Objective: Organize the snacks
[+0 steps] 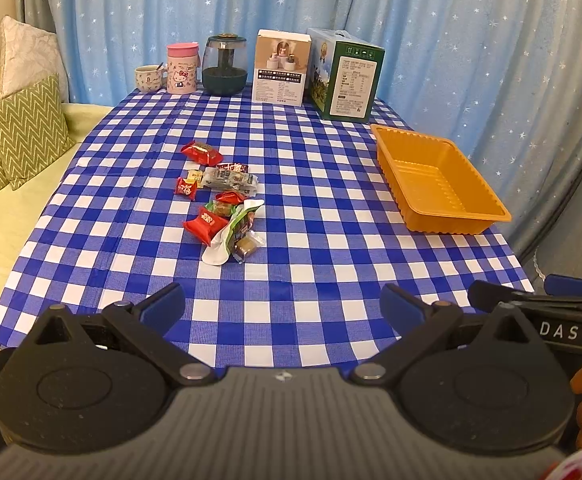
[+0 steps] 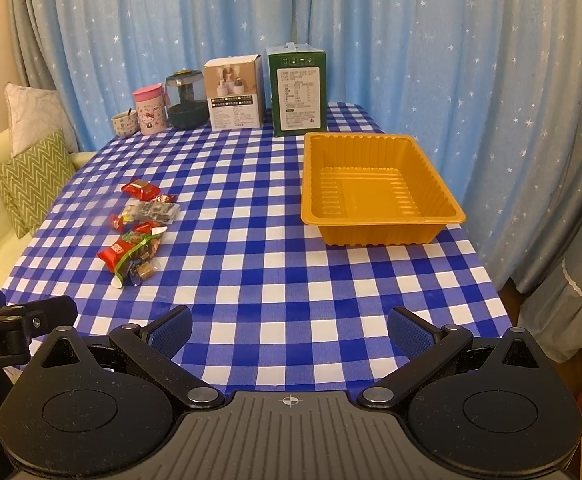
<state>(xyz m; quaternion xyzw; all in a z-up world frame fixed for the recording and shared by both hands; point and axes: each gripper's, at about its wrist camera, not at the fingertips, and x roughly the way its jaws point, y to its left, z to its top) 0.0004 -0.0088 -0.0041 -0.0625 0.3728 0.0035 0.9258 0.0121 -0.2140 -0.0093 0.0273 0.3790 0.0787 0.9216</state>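
We hold both tools low over the near edge of the bench (image 1: 311, 240), which is covered with a blue-and-white checked cloth. The left hand-held gripper (image 1: 283, 304) stands spread wide with nothing between its blue pads, and the right hand-held gripper (image 2: 289, 328) is likewise released and empty.

The pile of wrapped snacks (image 1: 221, 200) lies on the cloth ahead of our left tool, a little to its left and well apart from its fingertips; from the right tool it sits far off to the left. The orange plastic tray (image 2: 375, 220) rests on the right side of the bench, straight ahead of the right tool, apart from the snacks.

Along the far edge stand a small mug (image 1: 149, 78), a pink tumbler (image 1: 181, 68), a dark glass jar (image 1: 225, 65), a white carton (image 1: 281, 68) and a green carton (image 1: 347, 76).
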